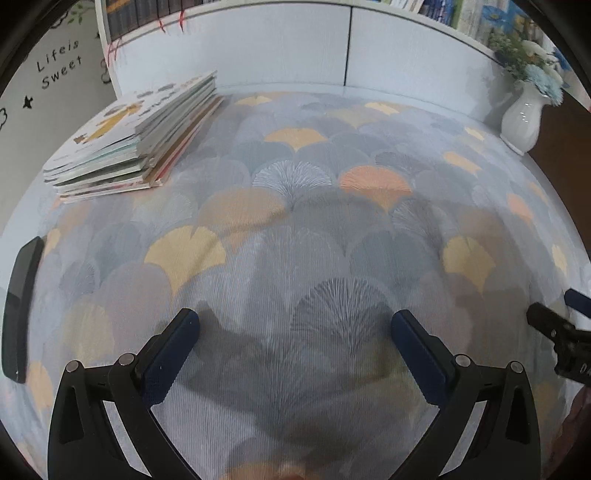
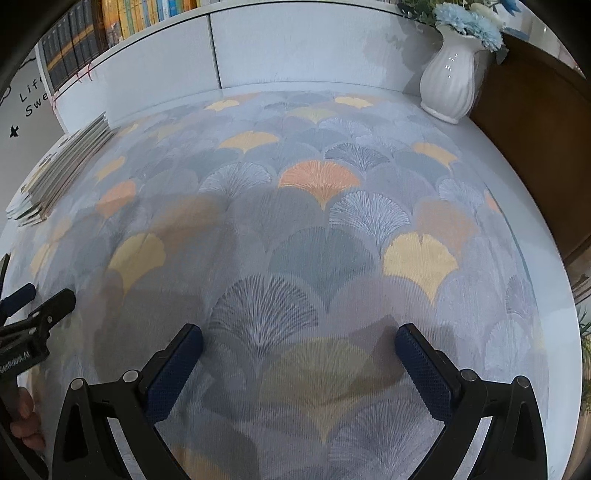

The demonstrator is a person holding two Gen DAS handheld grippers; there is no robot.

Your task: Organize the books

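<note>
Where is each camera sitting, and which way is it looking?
Left wrist: sits on the open left gripper, facing the white back panel across the leaf-patterned tablecloth; stack of thin picture books far left; the right gripper shows at the right edge.
Right wrist: sits on the open right gripper, facing the same way; white ribbed vase of blue flowers far right; the left gripper and fingers show at left.
Shared: tablecloth, books, vase.

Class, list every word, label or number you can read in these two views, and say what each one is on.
"Life is Sweet": wall sign, cut off in the right view.
"...Robot.AI": left hand-held gripper body, start cut off.
"D...": right hand-held gripper body, rest cut off.
Stack of books cover print: blurred.
Shelf book spines: too small.
</note>
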